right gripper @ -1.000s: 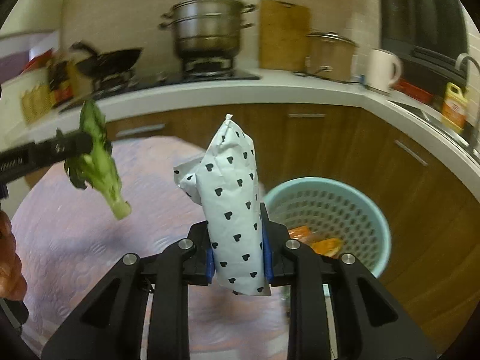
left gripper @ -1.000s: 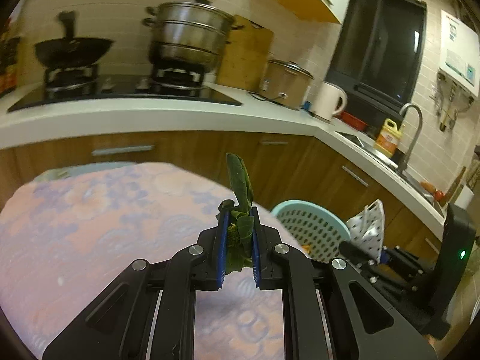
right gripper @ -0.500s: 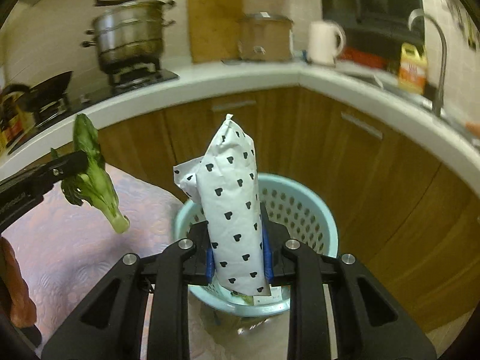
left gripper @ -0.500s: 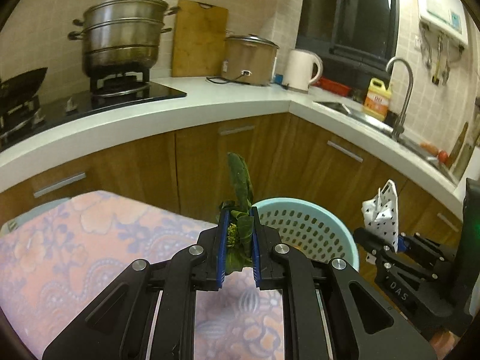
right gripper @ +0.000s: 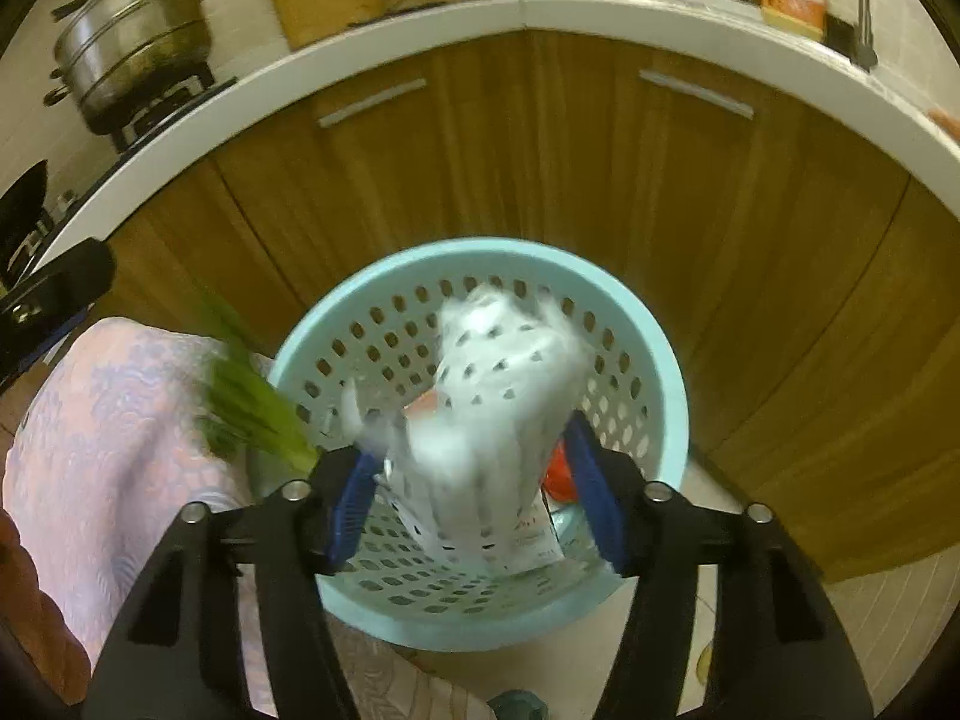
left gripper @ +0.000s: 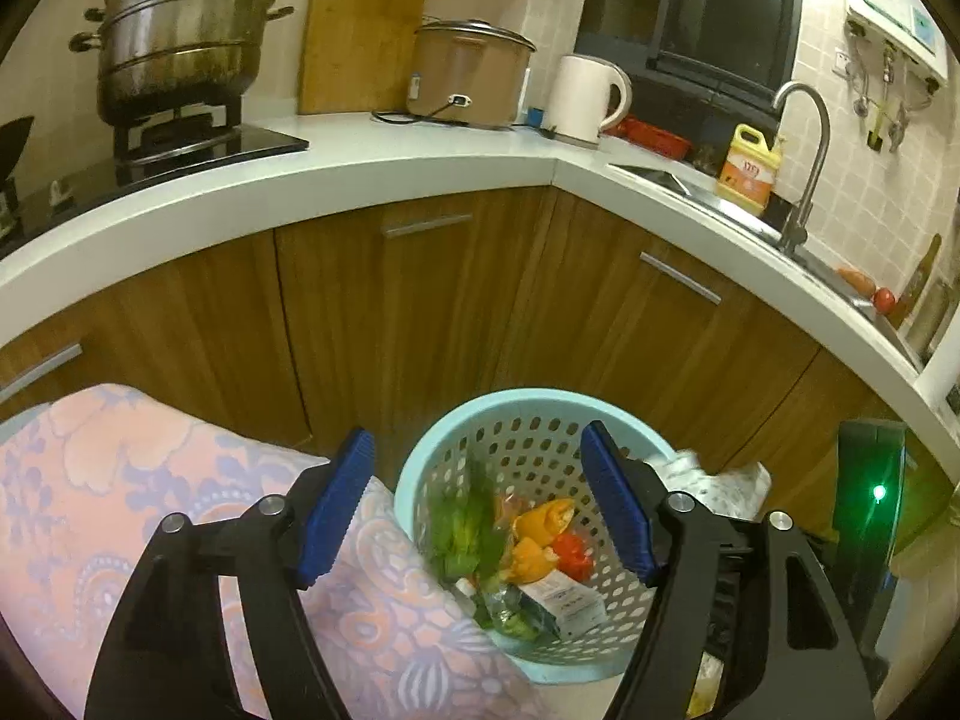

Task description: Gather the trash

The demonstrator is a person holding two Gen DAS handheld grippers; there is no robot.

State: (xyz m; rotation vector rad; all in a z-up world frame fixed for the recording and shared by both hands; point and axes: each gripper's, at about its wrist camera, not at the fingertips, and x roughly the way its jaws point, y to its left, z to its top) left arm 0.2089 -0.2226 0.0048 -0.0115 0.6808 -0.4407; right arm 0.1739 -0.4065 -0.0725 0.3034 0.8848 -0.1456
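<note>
A light-blue perforated basket [left gripper: 528, 397] stands on the floor beside the table. My left gripper [left gripper: 476, 435] hovers over its near rim with jaws opening wide and nothing between them. The green vegetable stalk [left gripper: 465, 531] is dropping into the basket and shows as a green blur [right gripper: 252, 402] by the basket's left rim [right gripper: 660, 354]. My right gripper [right gripper: 468, 438] is above the basket with jaws opening. The white paper bag with black hearts [right gripper: 498, 396] is blurred between the pads, slipping down into the basket. The bag's top [left gripper: 714, 480] shows at the right in the left wrist view.
Orange peels [left gripper: 534, 540], a red scrap and a small carton [left gripper: 564, 603] lie in the basket. The pink floral table cloth [left gripper: 150, 510] is at the left. Wooden cabinets [left gripper: 420, 312] and a white countertop curve behind, bearing a steamer pot [left gripper: 180, 42], kettle [left gripper: 585, 99] and sink tap.
Both grippers swung from over the table to above the basket and tipped downward. Both sets of jaws spread apart, letting go of the vegetable and the paper bag.
</note>
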